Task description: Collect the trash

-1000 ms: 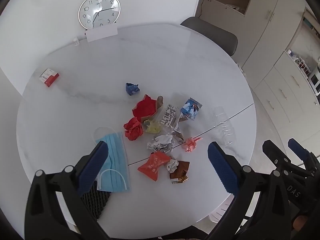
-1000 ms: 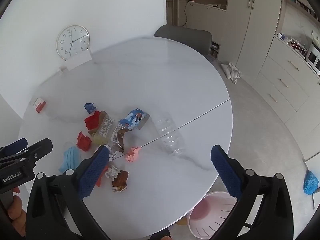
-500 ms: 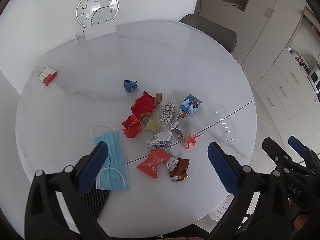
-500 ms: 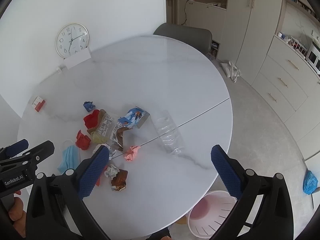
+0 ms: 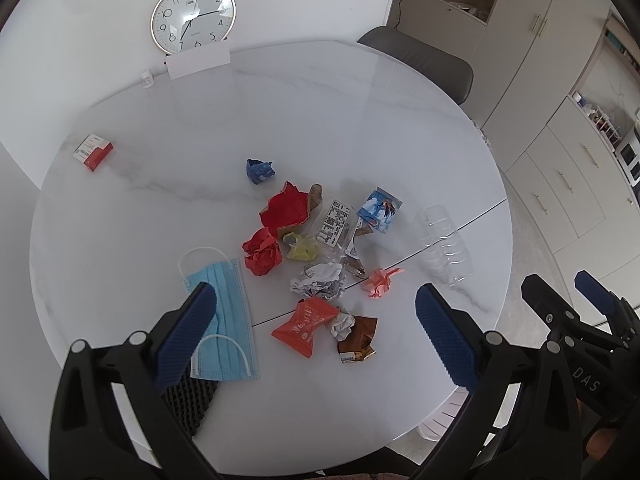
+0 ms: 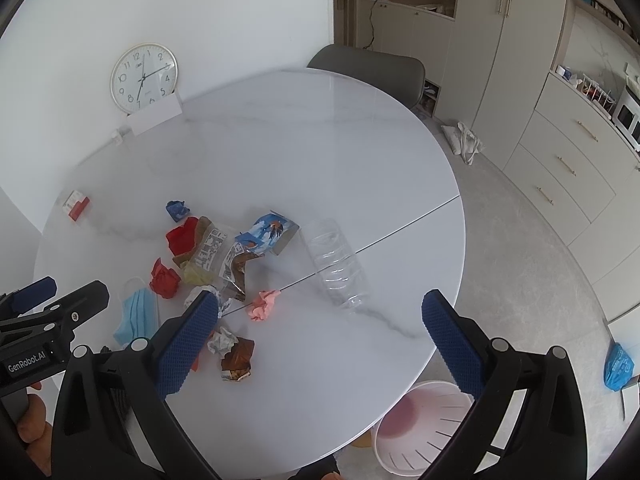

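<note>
Left gripper [image 5: 316, 320]: jaws spread wide and holding nothing, above the near part of the table.
Right gripper [image 6: 320, 320]: jaws also wide apart and empty, above the near right edge of the table.
Table [image 6: 304, 152]: round, white marble look, with a thin seam across the near side; its far half is bare.
Trash pile: in the middle of the table towards the near left, well away from every edge.
Face mask [image 5: 224, 320]: light blue, flat, at the left end of the pile, partly behind the left gripper's left finger.
Orange packet [image 5: 304, 326]: nearest to the near edge, touching a brown wrapper [image 5: 358, 338].
Pink paper [image 5: 380, 280]: lies just at the seam, a little apart from the pile.
Clear bottle [image 6: 336, 264]: on its side, across the seam, right of the pile, with bare table around it.
Red box [image 5: 93, 151]: alone near the far left edge.
Pink bin [image 6: 424, 428]: on the floor below the near right edge, opening upward.
Floor: open to the right of the table.
</note>
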Tool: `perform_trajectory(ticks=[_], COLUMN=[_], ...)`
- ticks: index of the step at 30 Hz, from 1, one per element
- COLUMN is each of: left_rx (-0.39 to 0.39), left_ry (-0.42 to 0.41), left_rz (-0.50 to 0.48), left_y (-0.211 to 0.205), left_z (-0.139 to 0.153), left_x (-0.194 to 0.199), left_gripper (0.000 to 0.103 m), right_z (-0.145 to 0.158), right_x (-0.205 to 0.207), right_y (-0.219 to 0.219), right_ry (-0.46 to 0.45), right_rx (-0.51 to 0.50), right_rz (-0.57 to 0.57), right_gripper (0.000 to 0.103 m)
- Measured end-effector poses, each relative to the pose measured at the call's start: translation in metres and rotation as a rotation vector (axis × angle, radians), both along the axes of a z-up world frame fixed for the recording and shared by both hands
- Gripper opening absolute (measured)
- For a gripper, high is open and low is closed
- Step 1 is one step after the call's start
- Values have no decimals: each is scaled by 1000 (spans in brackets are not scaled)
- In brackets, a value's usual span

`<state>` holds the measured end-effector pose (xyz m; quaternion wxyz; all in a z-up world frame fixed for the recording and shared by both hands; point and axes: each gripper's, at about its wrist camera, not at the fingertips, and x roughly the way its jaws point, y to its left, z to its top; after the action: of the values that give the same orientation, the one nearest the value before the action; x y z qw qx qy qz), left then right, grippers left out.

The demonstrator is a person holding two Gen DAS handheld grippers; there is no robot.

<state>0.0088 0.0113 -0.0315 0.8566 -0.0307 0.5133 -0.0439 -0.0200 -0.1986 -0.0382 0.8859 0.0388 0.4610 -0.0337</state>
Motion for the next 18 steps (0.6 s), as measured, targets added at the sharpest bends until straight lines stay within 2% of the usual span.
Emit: perform_trajectory(ticks=[18], left_rx=[-2], left_ry=[4], left_rz=[4], left_y=[2], left_z=[-2], left_x=[-1], left_gripper=[95], right_z=[-1], right_x=[0], right_y=[0], right_ry=[7], right_rx=[0], right_rz=[1], right_gripper=[101])
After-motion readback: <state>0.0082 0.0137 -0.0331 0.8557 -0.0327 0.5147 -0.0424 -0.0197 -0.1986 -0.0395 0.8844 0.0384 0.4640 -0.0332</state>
